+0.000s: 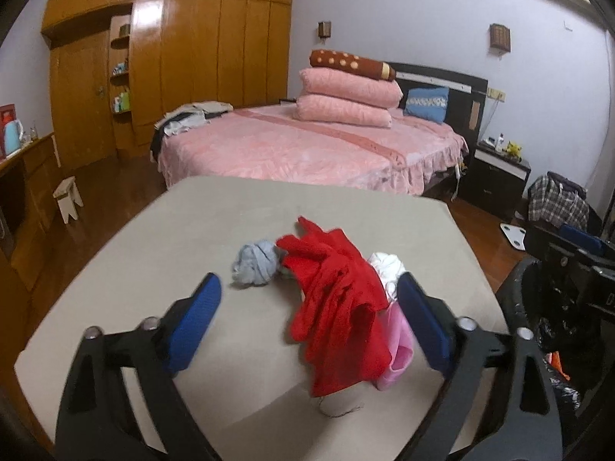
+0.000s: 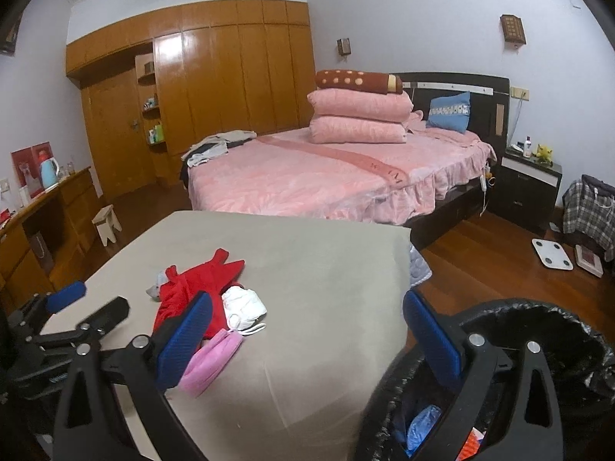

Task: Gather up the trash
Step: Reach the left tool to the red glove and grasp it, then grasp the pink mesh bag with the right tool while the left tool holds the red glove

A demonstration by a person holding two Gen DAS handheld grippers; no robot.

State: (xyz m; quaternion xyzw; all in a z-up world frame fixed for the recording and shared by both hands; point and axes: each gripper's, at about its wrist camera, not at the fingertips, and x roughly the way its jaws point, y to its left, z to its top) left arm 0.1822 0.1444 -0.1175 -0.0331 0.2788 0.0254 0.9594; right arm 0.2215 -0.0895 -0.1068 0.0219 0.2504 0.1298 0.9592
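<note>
Trash partly collected: four items are left on the table, some already lie in the bin

A red cloth [image 1: 338, 307] is seen crumpled near the middle of the grey table [image 1: 153, 253], with a grey wad [image 1: 255, 263] just beside it on the far left, a white crumpled wad [image 2: 244, 305] touching its right edge and a pink piece [image 2: 209, 361] lying at its near end; none of these is gripped. The left gripper [image 1: 309, 322] is held spread wide over the pile, its jaws to either side of the red cloth, and nothing is pinched. The right gripper [image 2: 305, 340] is likewise spread and empty, held at the table's right edge. Beside that edge a bin with a black liner [image 2: 553, 330] is seen, in which a blue scrap [image 2: 423, 422] and something orange-red are already lying, so the job is judged under way, not near done
</note>
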